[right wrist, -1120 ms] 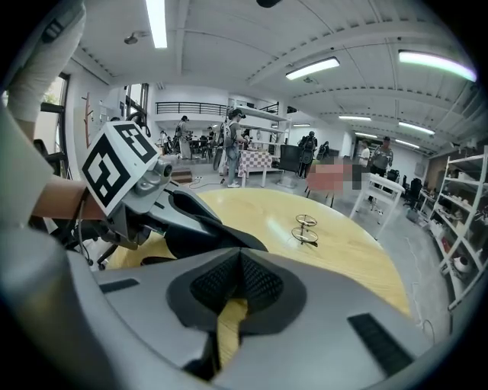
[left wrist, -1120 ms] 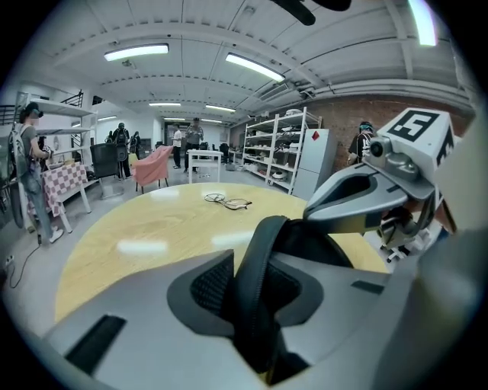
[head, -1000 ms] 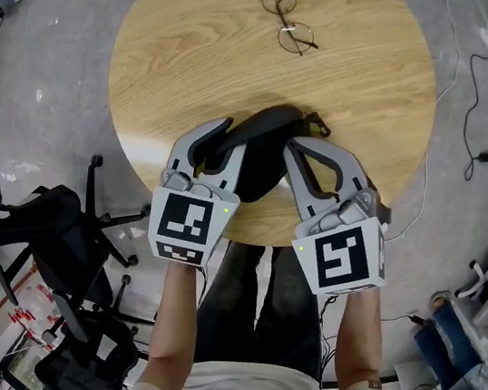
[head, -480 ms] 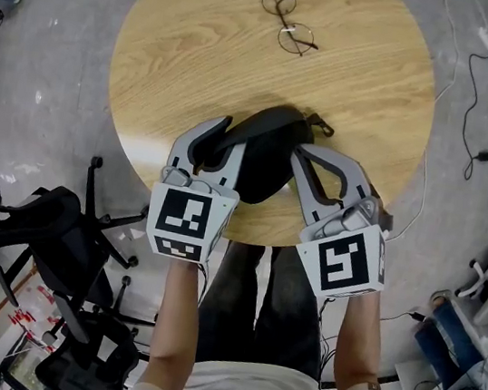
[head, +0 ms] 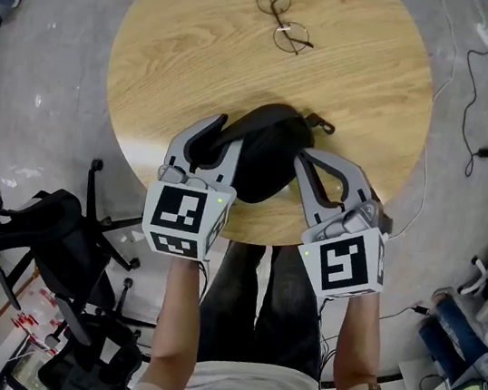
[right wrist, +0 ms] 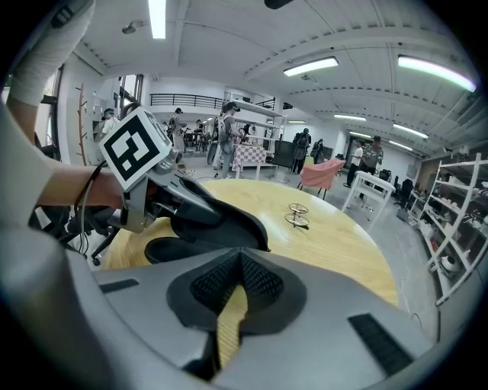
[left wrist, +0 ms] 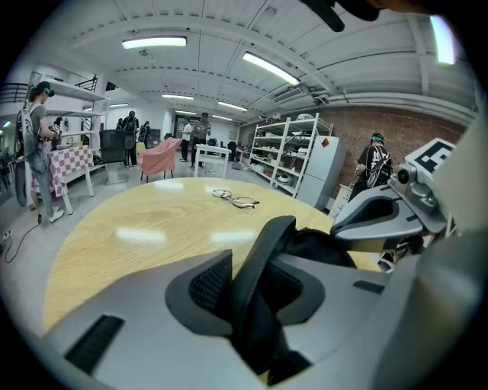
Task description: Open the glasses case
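Note:
A black zip glasses case (head: 270, 148) lies near the front edge of the round wooden table (head: 194, 44), its lid partly lifted. My left gripper (head: 228, 138) grips the raised lid rim (left wrist: 263, 255); its jaws are opening slightly with the rim still pressed between the pads. In the left gripper view the gripper (left wrist: 244, 286) straddles that rim. My right gripper (head: 303, 160) is shut just right of the case, and in the right gripper view this gripper (right wrist: 240, 263) shows nothing between its pads, with the case (right wrist: 221, 221) just ahead of it. Wire-framed glasses (head: 285, 22) lie folded at the table's far side.
A black office chair (head: 63, 234) stands on the floor left of the person's legs. Cables (head: 478, 107) trail across the floor at the right. In the gripper views, shelves and several people stand far behind the table.
The right gripper has drawn slightly right and back from the case's end. The lid rim held by the left gripper stands a little higher; the left gripper stays put.

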`<state>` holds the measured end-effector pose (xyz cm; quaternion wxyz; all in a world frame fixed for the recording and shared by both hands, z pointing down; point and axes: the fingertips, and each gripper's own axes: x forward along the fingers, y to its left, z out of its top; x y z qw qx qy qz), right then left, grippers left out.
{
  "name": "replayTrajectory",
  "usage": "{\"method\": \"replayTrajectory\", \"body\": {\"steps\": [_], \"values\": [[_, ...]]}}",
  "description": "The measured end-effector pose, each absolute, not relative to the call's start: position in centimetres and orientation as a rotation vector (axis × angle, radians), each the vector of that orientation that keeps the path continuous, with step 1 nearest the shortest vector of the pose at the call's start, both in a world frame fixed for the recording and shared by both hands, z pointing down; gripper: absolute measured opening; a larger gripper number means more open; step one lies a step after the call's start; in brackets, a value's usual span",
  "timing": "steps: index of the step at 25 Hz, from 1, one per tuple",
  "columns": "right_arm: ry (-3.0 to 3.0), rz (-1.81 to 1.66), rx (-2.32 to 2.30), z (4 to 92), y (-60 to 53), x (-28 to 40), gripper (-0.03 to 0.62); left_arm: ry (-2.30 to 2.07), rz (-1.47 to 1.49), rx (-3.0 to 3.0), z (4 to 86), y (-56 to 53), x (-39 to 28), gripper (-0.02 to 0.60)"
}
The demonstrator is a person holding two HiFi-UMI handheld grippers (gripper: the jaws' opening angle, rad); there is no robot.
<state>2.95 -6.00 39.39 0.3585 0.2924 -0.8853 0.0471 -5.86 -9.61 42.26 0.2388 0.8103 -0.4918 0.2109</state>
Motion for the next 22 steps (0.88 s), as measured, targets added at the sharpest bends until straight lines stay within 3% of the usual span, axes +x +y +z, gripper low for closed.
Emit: {"method": "replayTrajectory", "body": {"steps": [22], "values": [[-2.24,0.204,0.848,41.8,-5.2,5.0,0.019,-1.37,0.643,2.225,42.9,-9.4,-5.3,0.106]]}}
